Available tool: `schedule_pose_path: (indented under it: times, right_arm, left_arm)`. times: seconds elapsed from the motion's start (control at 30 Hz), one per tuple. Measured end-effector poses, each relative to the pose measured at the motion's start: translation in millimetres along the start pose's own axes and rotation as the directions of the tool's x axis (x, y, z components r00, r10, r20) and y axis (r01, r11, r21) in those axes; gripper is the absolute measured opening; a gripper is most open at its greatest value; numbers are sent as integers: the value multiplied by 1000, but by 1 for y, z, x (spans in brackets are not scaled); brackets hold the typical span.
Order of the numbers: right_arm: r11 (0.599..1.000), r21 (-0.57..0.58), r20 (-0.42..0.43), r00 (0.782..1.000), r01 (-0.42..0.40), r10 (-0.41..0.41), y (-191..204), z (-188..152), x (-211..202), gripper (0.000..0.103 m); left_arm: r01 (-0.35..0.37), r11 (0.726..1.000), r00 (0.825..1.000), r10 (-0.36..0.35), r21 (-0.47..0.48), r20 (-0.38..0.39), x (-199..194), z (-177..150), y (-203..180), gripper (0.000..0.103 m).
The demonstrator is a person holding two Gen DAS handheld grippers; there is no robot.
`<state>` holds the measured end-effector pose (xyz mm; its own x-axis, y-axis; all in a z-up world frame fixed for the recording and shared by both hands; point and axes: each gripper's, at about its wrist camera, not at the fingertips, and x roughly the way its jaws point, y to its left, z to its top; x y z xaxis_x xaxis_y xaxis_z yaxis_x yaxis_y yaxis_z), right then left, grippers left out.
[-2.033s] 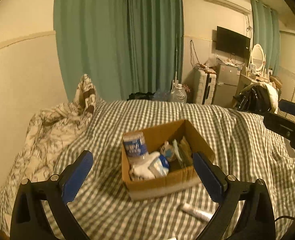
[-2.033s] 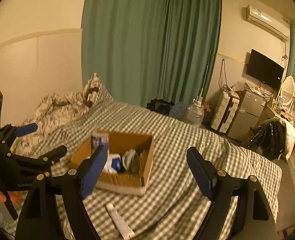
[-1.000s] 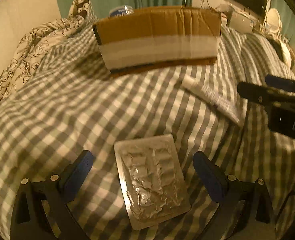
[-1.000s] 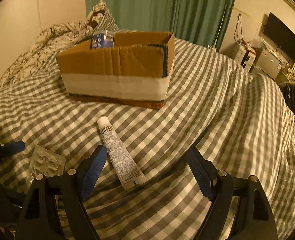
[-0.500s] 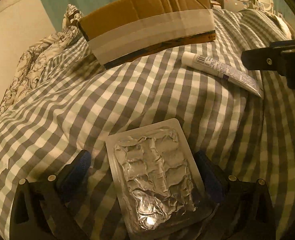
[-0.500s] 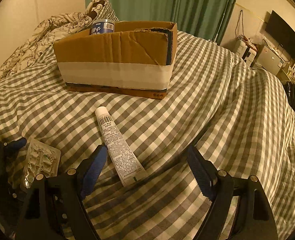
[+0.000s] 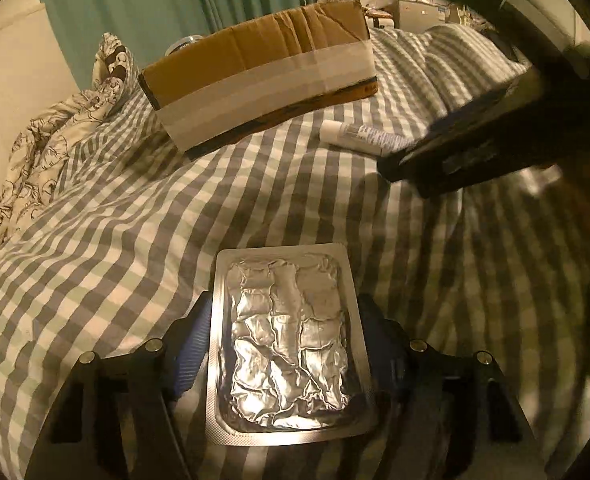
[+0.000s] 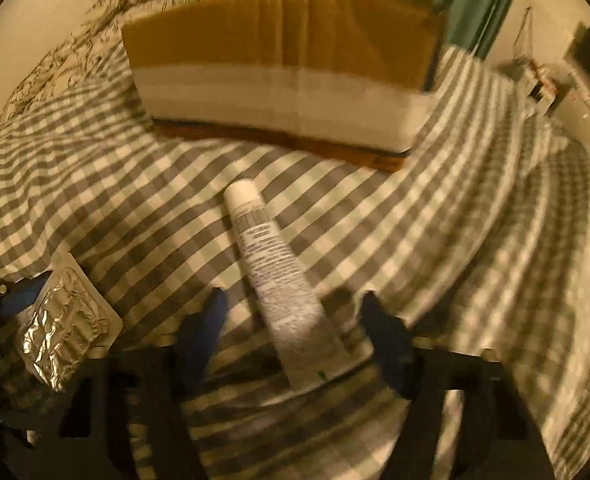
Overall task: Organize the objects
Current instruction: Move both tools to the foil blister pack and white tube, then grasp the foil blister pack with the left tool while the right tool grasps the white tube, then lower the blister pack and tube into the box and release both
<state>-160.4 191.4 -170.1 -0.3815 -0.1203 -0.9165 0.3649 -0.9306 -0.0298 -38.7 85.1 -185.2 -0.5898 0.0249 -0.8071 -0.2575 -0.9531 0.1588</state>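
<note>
A silver foil blister pack (image 7: 289, 340) lies between the fingers of my left gripper (image 7: 285, 320), which is shut on its two long edges; the pack also shows in the right wrist view (image 8: 65, 330). A white ointment tube (image 8: 275, 276) lies on the checked bedspread, cap toward the box. My right gripper (image 8: 295, 316) straddles the tube's flat end, its jaws partly closed with gaps either side. A taped cardboard box (image 7: 261, 70) stands on the bed beyond both; it fills the top of the right wrist view (image 8: 283, 76).
The grey-and-white checked bedspread (image 7: 115, 208) covers the bed. A crumpled floral duvet (image 7: 43, 144) lies at the left. Green curtains (image 7: 155, 4) hang behind. The right gripper's body (image 7: 475, 152) crosses the left wrist view, over the tube (image 7: 359, 134).
The left gripper has closed on the blister pack. The right gripper has moved down and forward over the tube and narrowed its jaws around the tube's end.
</note>
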Motion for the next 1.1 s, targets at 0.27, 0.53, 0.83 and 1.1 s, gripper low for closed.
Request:
schedule_pose_path:
  times: [0.27, 0.53, 0.83, 1.1]
  right_arm:
    - [999, -4, 53, 998, 46, -45, 10, -7, -23, 24]
    - [993, 90, 217, 972, 74, -92, 0, -4, -99, 15]
    - [991, 86, 387, 913, 101, -126, 0, 38, -179, 15]
    - [990, 90, 475, 869, 104, -135, -4, 103, -202, 15]
  left_arm:
    - [38, 998, 997, -35, -47, 74, -33, 24, 23, 71]
    - [48, 990, 980, -21, -133, 196, -64, 70, 64, 71]
    - [96, 983, 944, -40, -155, 328, -85, 142, 90, 71]
    - [113, 980, 926, -45, -164, 374, -71, 204, 111, 71]
